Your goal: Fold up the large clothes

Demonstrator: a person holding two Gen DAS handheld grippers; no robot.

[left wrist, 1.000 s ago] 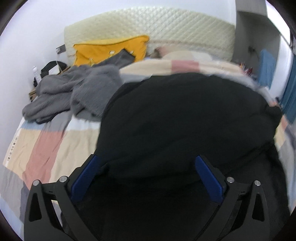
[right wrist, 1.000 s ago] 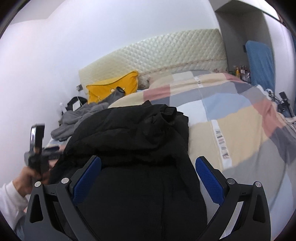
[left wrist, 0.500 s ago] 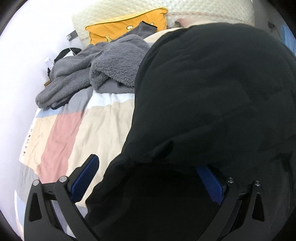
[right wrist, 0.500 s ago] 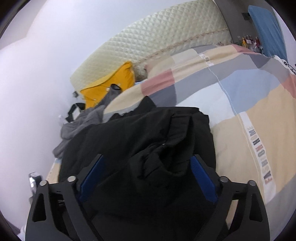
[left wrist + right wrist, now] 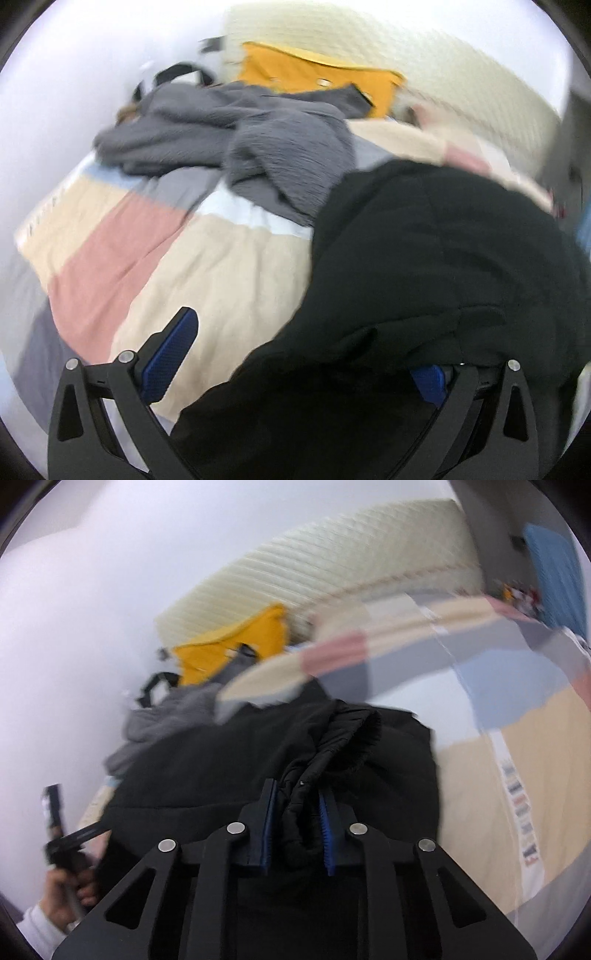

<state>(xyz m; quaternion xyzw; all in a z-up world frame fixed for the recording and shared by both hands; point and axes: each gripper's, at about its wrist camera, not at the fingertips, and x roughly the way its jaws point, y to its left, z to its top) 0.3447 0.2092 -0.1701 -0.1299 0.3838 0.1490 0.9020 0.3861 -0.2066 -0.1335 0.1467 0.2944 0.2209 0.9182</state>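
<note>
On a patchwork bedspread point(image 5: 229, 266), the right gripper point(image 5: 297, 825) pinches a black jacket point(image 5: 258, 760) fold while the left gripper point(image 5: 299, 350) gapes wide nearby.

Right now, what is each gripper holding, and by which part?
The right tongs pinch a bunched edge fold of the black jacket. The left tongs are open, holding nothing.

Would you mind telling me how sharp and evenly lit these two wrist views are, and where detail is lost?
Left wrist view: motion blur smears the headboard and yellow pillow; the black jacket reads as a nearly featureless dark mass. Right wrist view: the background streaks too, but the right gripper and the jacket fold it pinches stay fairly crisp. Both show fisheye bending and dark corners; lighting is soft, without glare.
</note>
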